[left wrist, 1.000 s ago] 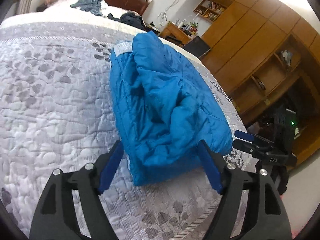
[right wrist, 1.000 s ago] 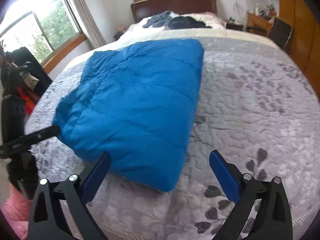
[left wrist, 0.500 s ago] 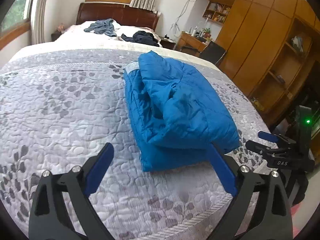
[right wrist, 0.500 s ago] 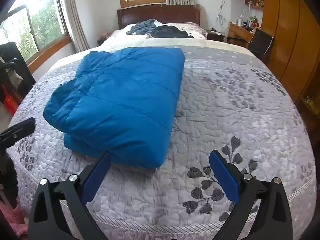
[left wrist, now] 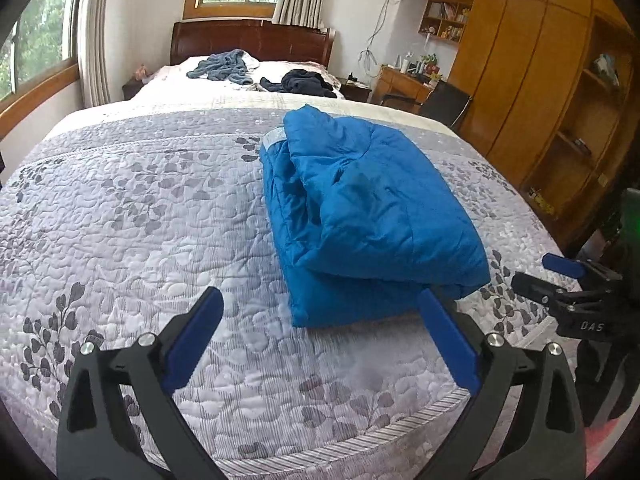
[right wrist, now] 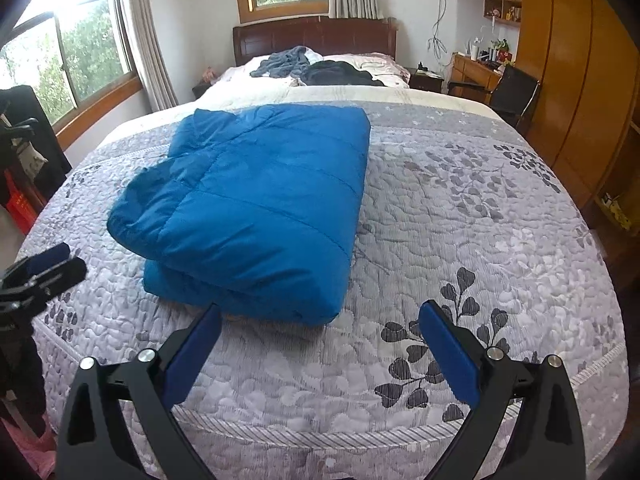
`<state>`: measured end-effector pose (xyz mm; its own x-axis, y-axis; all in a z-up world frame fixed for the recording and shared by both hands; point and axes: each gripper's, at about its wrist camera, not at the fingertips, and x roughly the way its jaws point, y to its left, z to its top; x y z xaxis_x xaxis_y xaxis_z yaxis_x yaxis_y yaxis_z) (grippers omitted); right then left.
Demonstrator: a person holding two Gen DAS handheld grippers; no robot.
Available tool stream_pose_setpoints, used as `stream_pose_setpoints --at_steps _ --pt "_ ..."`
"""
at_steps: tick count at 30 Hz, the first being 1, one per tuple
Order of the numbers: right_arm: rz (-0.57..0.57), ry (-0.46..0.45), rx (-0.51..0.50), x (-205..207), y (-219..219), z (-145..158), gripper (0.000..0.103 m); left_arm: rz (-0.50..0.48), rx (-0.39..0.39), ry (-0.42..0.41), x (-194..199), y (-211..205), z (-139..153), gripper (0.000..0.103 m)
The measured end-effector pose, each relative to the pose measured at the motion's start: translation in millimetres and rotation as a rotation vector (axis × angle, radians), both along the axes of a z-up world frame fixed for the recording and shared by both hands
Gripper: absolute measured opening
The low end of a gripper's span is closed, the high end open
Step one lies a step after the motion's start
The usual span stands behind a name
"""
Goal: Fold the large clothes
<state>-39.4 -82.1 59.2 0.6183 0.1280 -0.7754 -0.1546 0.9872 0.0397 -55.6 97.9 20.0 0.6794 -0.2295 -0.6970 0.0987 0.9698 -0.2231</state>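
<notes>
Now the blue padded jacket [left wrist: 372, 220] lies folded into a thick packet on the grey leaf-patterned quilt [left wrist: 132, 220], filling the centre right of the left wrist view and the centre left of the right wrist view [right wrist: 256, 208]. The left gripper [left wrist: 316, 334] hangs with its jaws spread wide and empty; the right gripper [right wrist: 320, 338] is likewise spread and holds nothing. The fold looks finished, so the step in hand seems to be letting go and backing off. Doing that well means lifting straight away without snagging the loose upper flap at the near edge, which would spring the packet open. Against the frames a second ago, both cameras sit farther from the jacket and more level, showing more of the headboard [right wrist: 316, 38] and the windows.
</notes>
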Motion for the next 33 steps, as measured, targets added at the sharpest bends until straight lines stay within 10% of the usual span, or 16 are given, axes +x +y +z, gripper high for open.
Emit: stream_pose_setpoints --at_steps 33 --pt "-0.036 0.035 0.000 6 -7 -11 0.099 0.045 0.054 0.070 7 -14 -17 0.098"
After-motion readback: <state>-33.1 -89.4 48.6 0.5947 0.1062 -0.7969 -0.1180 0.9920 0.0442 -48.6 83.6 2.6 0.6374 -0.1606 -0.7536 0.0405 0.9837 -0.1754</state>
